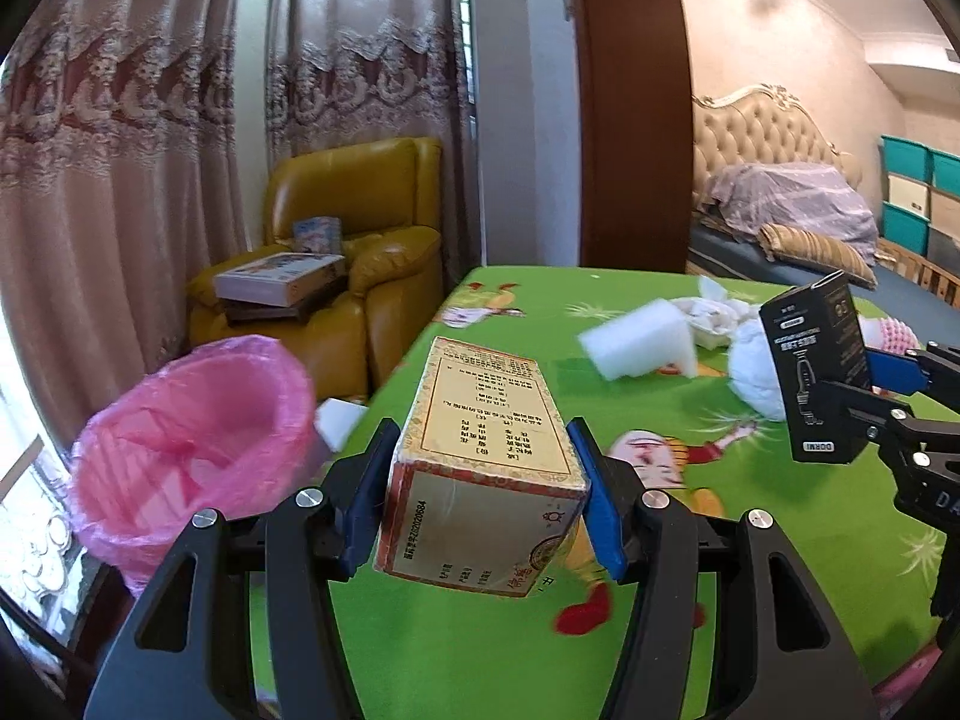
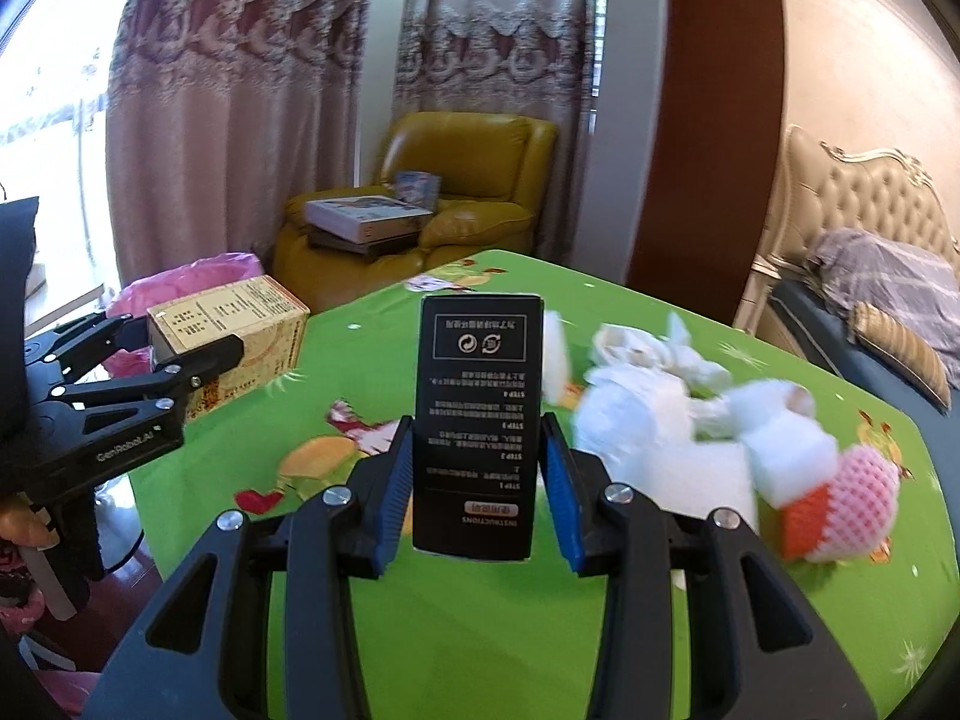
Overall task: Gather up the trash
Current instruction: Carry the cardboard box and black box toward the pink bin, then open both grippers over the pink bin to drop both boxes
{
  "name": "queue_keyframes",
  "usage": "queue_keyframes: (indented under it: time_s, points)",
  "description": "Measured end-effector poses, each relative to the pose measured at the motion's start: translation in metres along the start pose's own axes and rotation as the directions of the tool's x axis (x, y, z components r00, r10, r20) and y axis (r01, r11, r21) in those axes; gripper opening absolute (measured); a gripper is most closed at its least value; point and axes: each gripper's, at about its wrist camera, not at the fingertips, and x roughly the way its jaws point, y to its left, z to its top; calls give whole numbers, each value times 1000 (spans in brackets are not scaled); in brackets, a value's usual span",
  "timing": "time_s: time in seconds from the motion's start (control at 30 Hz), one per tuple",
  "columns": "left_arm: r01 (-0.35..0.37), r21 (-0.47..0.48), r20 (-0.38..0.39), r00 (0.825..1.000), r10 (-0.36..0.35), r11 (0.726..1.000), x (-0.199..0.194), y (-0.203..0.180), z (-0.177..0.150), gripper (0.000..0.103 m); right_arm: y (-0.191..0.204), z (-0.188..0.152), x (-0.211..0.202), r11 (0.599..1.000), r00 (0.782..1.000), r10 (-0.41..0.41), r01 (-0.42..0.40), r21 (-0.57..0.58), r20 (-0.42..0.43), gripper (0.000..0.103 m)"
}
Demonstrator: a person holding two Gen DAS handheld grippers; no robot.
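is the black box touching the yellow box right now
Apart. The right wrist view shows green tablecloth between the black box and the yellow box, each in its own hand-held gripper.

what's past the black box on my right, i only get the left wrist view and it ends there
Observer: A pink foam net lies on the table there, beside white foam blocks.
Operator: is the right gripper really holding the black box
Observer: Yes. The right gripper has a blue pad on each side of the black box, which stands upright in it, clear of the table.
Operator: what's on the box face i can't see
Observer: White print, upside down, with two round recycling marks near the top.
Operator: and my yellow box, far side
Observer: The yellow box shows a round printed pattern on its side; the left gripper holds it in front of the pink bin.
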Motion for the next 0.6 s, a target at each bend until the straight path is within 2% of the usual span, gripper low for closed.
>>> queue_keyframes:
  time_s: [0.33,0.6]
  points:
    - [-79,-58,45,996,81,995,-25,58,-8,54,52,24,25,992,995,95,-97,-87,-20,40]
    - [-164,-143,53,983,173,976,-35,110,-10,54,87,45,50,976,980,195,-199,-84,-51,40]
